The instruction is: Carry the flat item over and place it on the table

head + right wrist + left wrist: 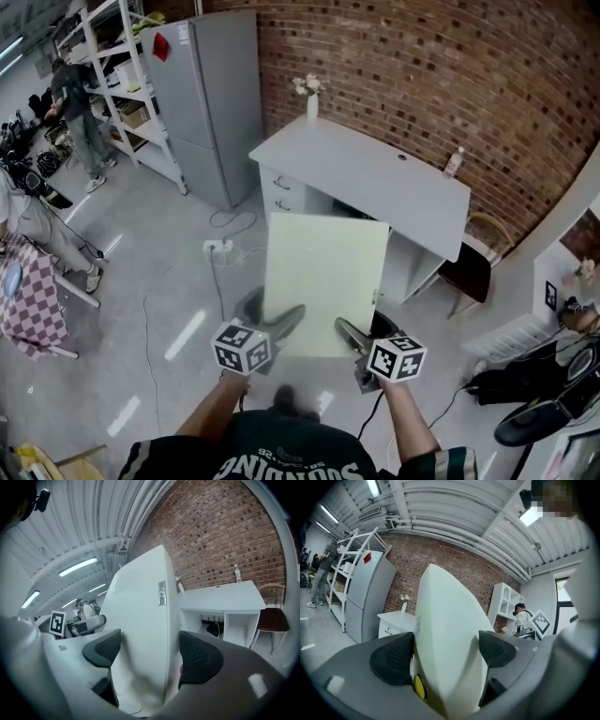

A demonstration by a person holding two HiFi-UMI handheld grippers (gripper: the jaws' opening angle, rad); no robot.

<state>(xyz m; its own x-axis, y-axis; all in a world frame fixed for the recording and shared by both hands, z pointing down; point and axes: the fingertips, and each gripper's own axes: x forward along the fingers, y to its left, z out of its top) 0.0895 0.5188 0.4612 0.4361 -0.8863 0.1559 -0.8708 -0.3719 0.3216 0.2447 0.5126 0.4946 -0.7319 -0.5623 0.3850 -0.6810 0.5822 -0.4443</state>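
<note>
Head view: L gripper (272, 319) & R gripper (364, 336), jaws wide, tight on flat panel (323, 277), near table (375, 178).

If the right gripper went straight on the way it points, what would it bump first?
The right gripper grips the flat panel, so that panel's far edge would probably reach the white table first, though depth is unclear.

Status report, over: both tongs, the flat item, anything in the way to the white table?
Left tongs and right tongs shut on flat panel. Panel airborne, short of white table. Vase and bottle at table's edges.
</note>
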